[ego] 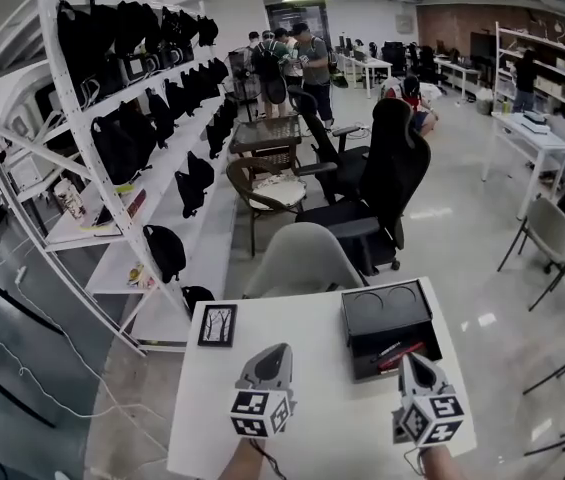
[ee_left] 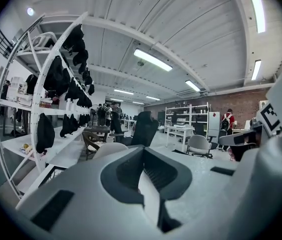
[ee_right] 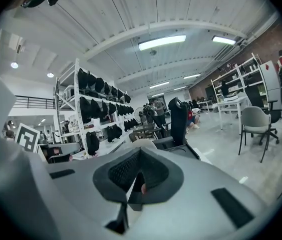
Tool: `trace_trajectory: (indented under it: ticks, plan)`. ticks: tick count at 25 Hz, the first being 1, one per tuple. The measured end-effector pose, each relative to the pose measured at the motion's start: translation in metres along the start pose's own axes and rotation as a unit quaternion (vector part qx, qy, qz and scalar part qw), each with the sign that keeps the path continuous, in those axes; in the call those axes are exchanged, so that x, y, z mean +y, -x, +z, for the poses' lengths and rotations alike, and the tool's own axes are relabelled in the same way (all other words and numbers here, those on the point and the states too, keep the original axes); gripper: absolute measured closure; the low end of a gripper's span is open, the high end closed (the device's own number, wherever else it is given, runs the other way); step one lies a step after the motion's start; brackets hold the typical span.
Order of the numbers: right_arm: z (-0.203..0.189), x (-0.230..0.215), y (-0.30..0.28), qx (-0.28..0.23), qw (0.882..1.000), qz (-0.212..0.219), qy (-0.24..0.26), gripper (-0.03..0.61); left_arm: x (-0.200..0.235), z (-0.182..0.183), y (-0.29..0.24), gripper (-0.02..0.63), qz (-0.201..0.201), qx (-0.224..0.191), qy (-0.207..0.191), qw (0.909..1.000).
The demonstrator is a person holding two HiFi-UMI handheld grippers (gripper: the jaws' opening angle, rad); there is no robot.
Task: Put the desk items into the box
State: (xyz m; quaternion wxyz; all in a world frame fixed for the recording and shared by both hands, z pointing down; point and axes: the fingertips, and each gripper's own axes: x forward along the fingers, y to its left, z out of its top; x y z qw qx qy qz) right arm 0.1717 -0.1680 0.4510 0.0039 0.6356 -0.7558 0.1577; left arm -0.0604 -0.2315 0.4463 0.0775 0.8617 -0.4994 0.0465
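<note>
Both tools closed and empty at the table.
My left gripper is mid-table, jaws pressed together with nothing between them. My right gripper is also pinched shut on nothing, its tip by the near edge of the box. The box stands at the table's far right, with a red item in its open part. A frame lies well to its left.
</note>
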Motion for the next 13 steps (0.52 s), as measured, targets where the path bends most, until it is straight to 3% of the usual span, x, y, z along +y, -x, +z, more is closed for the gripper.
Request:
trace_trajectory:
  ticks: [13]
  plan:
    - [-0.001, 0.014, -0.014, 0.007, 1.000, 0.016, 0.003, 0.575, 0.011, 0.000, 0.000, 0.607, 0.003, 0.000, 0.003, 1.0000]
